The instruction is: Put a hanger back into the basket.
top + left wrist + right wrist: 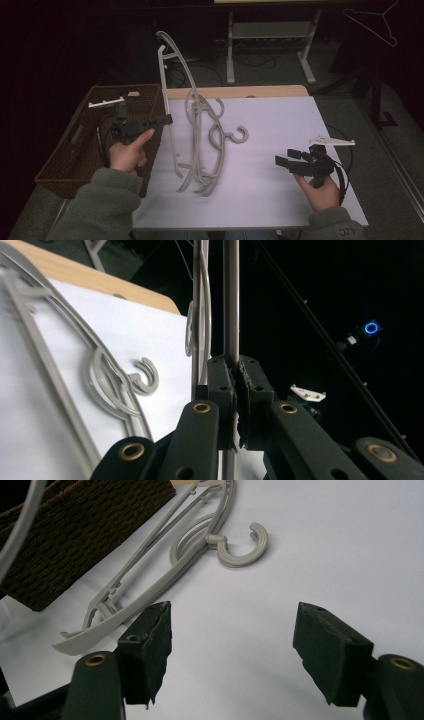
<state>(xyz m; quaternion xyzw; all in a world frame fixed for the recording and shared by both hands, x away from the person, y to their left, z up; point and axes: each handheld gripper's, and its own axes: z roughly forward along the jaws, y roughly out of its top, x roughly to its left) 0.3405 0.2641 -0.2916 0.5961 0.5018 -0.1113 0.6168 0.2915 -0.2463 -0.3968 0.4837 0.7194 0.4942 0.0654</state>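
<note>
basket: point(60, 165) dark brown woven wicker, rectangular, open top, at the table's left edge; weave reads coarse and ribbed in the right gripper view.
left gripper: point(167, 120) black, matte, brass-coloured pivot bushings; jaws fully closed on the straight bar of the lifted hanger, rough foam-like pads pinching it from both sides. Held over the basket's right rim.
lifted hanger: point(170, 95) pale grey plastic, smooth, thin straight bar plus curved shoulder; stands tilted nearly upright, upper end above the table's far edge, lower end down on the table cover beside the hanger pile.
hanger pile: point(205, 145) same grey plastic, about two or three stacked flat, bowed shoulders overlapping, exact count hard to tell; one round open hook point(240, 135) sticks out to the right.
table cover: point(280, 125) white, flat, smooth sheet; light wood tabletop edge shows at the far side.
right gripper: point(285, 162) same black build, jaws spread wide, nothing between the pads, pad faces ragged; just above the cover, well apart from the pile, pointing toward it.
</note>
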